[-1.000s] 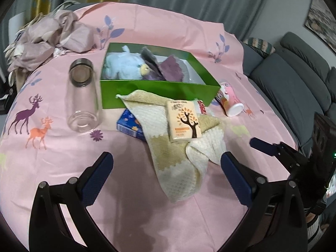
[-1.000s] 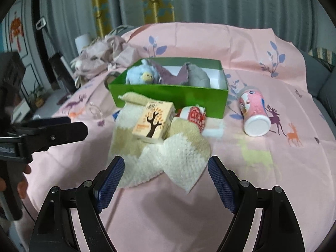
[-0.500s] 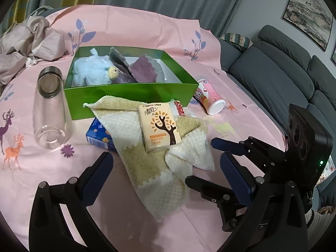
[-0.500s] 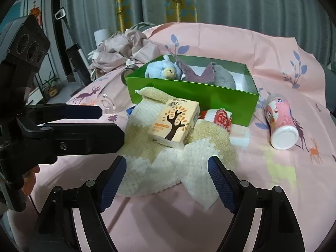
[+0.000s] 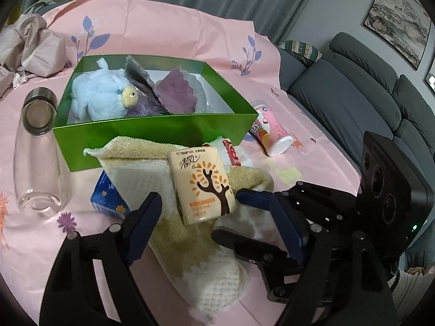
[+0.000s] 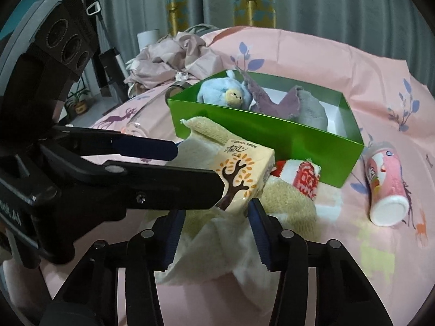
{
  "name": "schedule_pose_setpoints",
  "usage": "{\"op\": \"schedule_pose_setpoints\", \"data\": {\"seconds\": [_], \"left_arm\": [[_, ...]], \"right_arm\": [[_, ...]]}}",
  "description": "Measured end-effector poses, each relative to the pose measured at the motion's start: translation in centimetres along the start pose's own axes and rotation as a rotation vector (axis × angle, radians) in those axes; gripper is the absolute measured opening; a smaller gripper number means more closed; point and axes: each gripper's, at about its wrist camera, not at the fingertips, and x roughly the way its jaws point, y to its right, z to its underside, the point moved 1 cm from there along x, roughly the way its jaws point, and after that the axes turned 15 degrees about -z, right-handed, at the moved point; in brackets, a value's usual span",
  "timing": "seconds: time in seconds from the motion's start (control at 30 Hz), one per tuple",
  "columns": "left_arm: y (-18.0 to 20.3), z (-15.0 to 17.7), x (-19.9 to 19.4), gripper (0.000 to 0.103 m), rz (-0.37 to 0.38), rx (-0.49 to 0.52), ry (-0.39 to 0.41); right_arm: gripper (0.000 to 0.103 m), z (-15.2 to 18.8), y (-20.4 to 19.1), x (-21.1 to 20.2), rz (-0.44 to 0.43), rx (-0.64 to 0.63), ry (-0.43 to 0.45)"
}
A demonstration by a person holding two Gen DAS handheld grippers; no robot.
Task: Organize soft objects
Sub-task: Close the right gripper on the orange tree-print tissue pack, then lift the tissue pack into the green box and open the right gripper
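A cream and yellow towel [image 5: 204,258] [image 6: 288,198] lies crumpled on the pink cloth before the green box [image 5: 152,133] [image 6: 244,125]. An orange tissue pack [image 5: 204,182] [image 6: 244,168] rests on it. My left gripper [image 5: 212,206] [image 6: 199,168] straddles the pack, jaws closing, pads still apart from it. Just beside it, my right gripper [image 6: 216,212] [image 5: 227,214] is closing around a towel fold under the pack, without visible pressing. The box holds a blue plush [image 5: 95,95] [image 6: 225,92] and purple-grey cloths [image 5: 174,92].
A glass bottle [image 5: 38,149] lies left of the box, a blue packet [image 5: 106,198] under the towel's edge. A red-white roll [image 6: 304,179] and a pink tube [image 6: 386,184] lie right. Crumpled fabric [image 6: 174,54] sits behind; a grey sofa [image 5: 353,103] borders the right.
Both grippers have come forward and down to the tissue pack and towel, and their jaws have narrowed. The right gripper now crosses close in front of the left.
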Motion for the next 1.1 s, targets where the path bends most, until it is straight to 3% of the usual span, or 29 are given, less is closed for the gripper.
{"op": "schedule_pose_setpoints", "data": {"seconds": [0.33, 0.53, 0.8, 1.1], "left_arm": [[-0.5, -0.6, 2.5, 0.056, 0.036, -0.014, -0.067], [-0.8, -0.6, 3.8, 0.051, 0.013, -0.023, -0.106], [-0.8, -0.6, 2.6, 0.047, -0.005, -0.024, -0.089], [0.1, -1.7, -1.6, 0.047, -0.023, -0.013, -0.004]], "right_arm": [[0.05, -0.1, 1.3, 1.5, -0.008, 0.006, -0.032], [0.044, -0.3, 1.6, 2.1, -0.003, -0.004, -0.055], [0.041, -0.3, 0.9, 1.4, -0.002, -0.024, -0.032], [0.04, -1.6, -1.7, -1.5, 0.016, -0.074, 0.049]]}}
